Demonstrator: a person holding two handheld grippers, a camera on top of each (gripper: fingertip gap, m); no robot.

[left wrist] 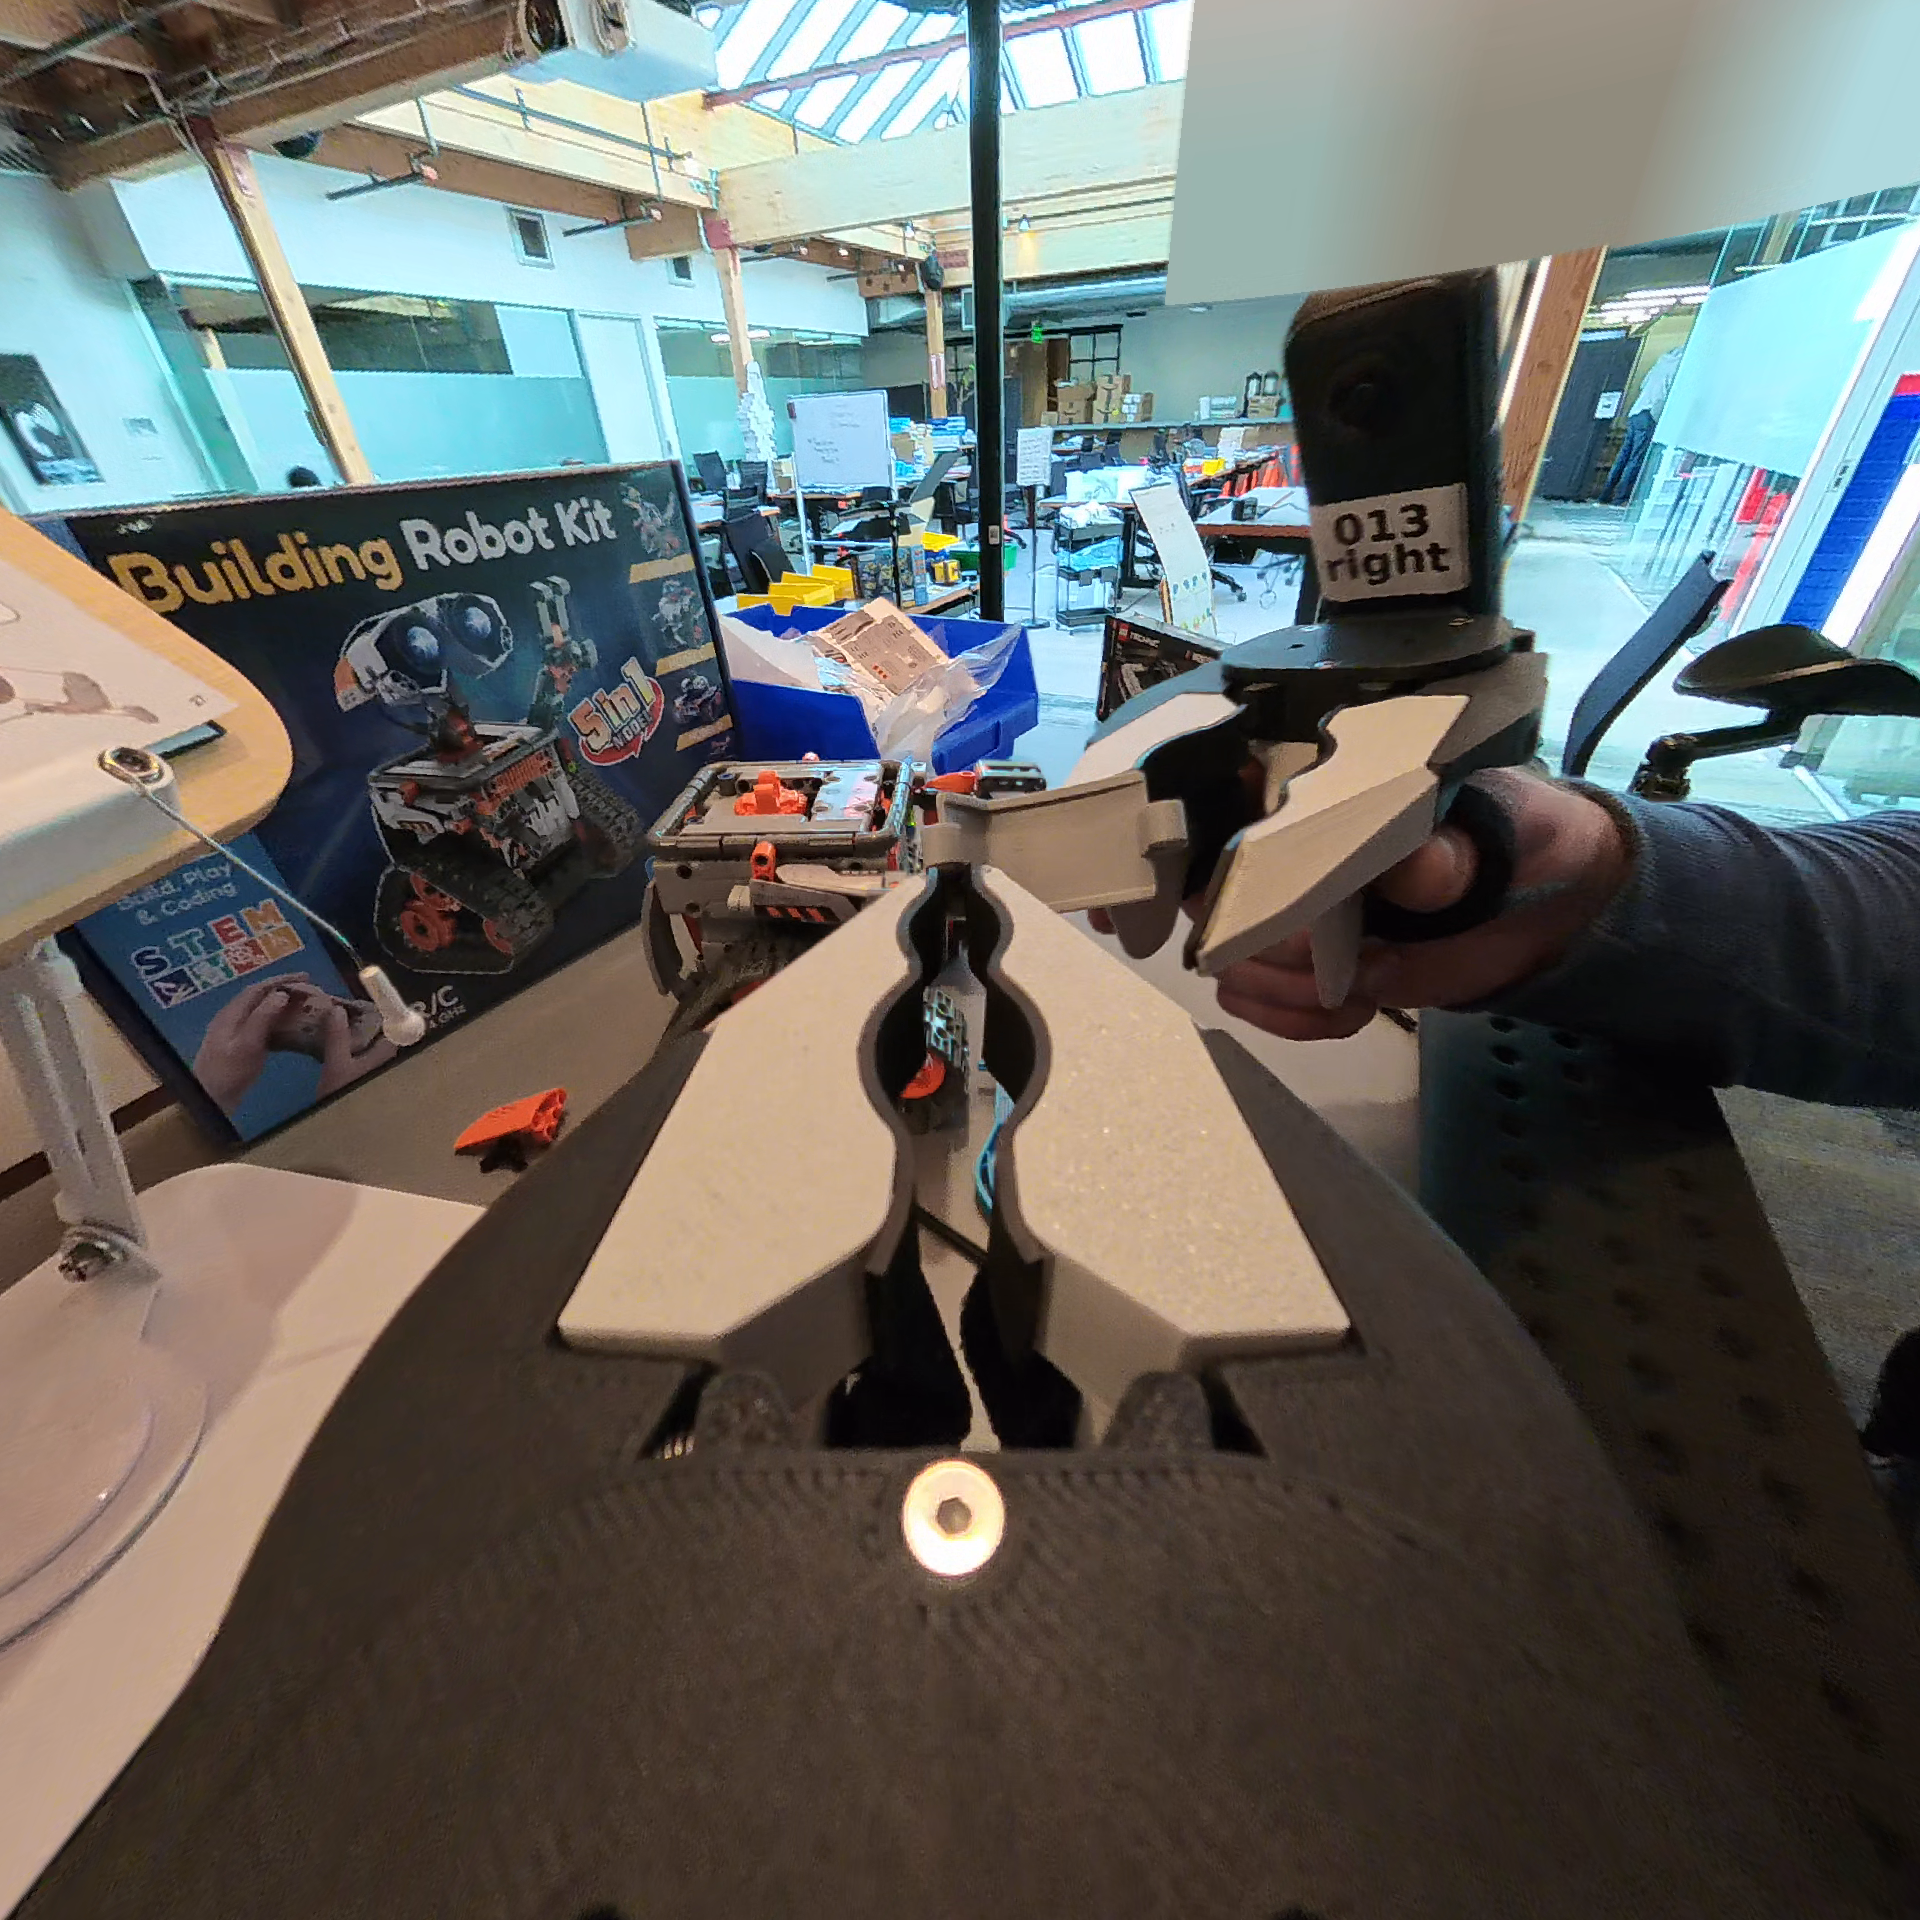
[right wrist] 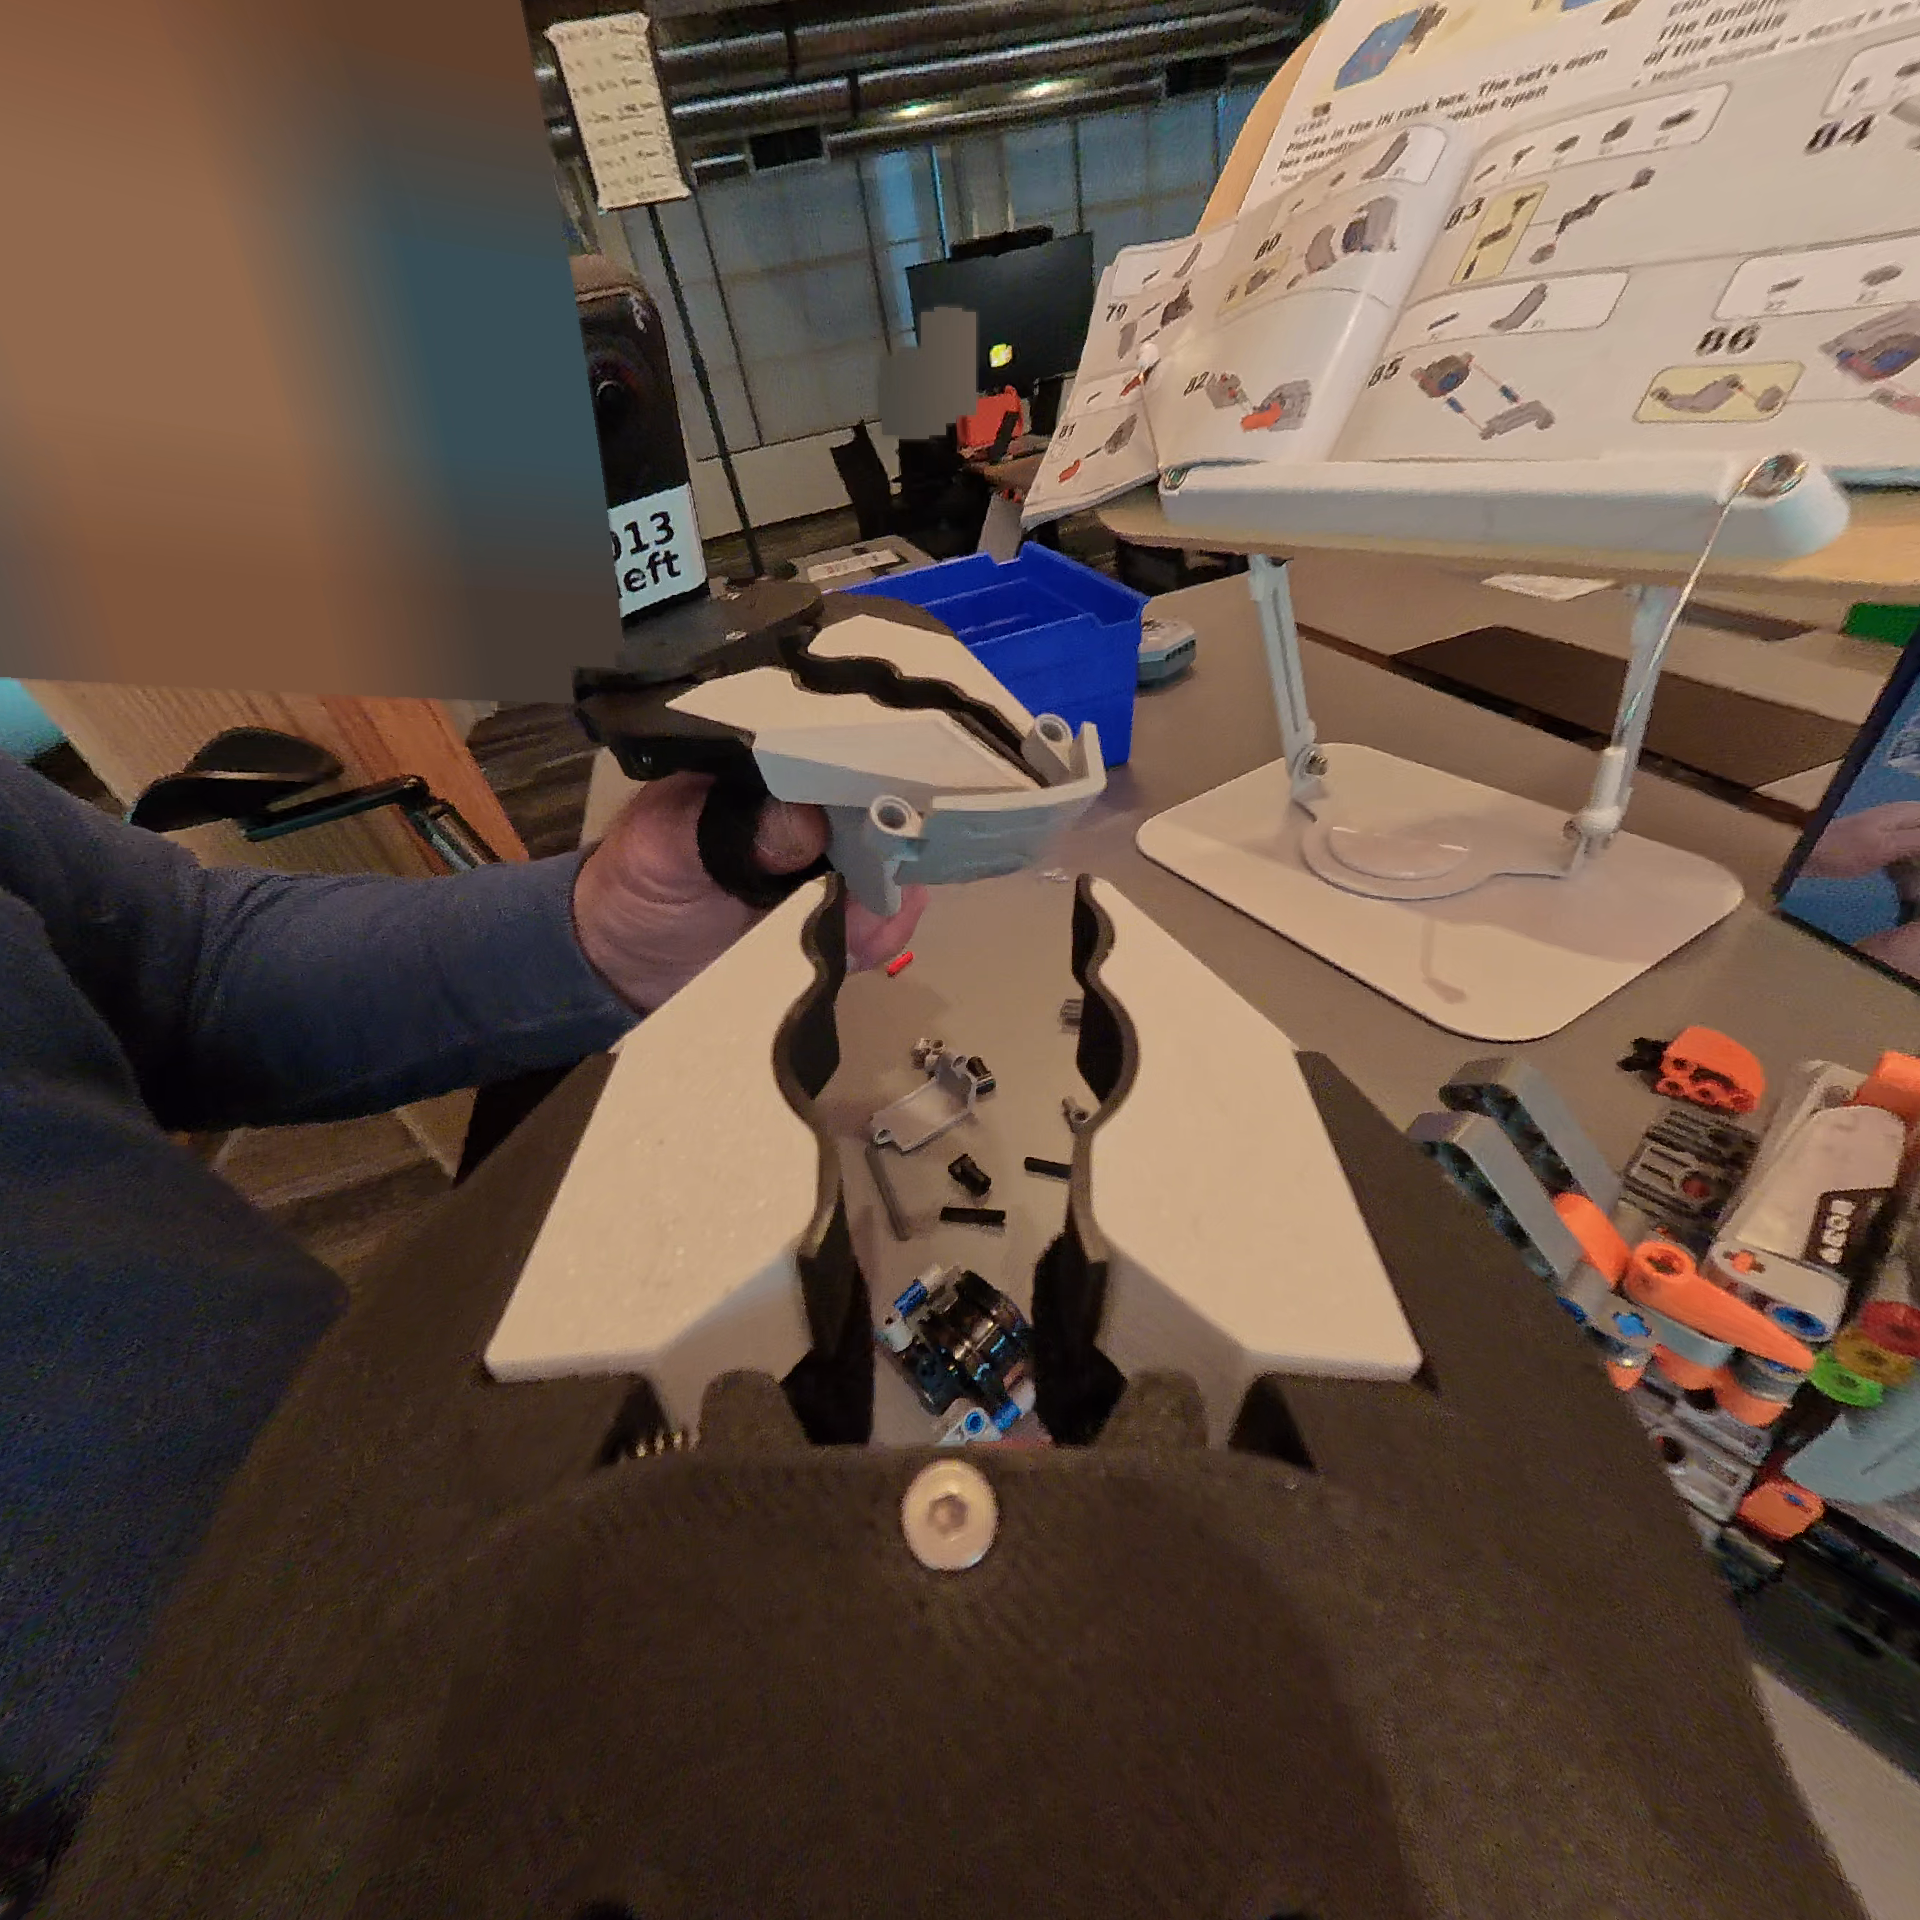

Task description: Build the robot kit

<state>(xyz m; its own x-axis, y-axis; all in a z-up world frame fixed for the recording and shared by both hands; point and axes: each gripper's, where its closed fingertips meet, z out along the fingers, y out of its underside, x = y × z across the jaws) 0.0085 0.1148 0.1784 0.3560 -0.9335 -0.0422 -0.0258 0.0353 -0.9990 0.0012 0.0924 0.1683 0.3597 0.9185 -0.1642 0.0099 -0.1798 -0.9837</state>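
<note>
The left gripper [left wrist: 951, 873] is clamped at its tips on a pale grey curved plastic panel with round pegs [right wrist: 966, 810], held in the air and jutting toward 3 o'clock. The right gripper [right wrist: 956, 894] is spread wide above small grey and black loose plastic pieces [right wrist: 935, 1122], with a grey-and-orange brick-built model [left wrist: 790, 831] at its 4 o'clock.

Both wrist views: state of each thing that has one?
Left hand-held gripper: shut on grey curved panel.
Right hand-held gripper: open, empty, loose parts seen between its fingers.
Instruction booklet: open, on white stand.
Kit box: upright, behind the model.
Tracked model: partly built.
Blue bin: holds plastic bags and paper.
</note>
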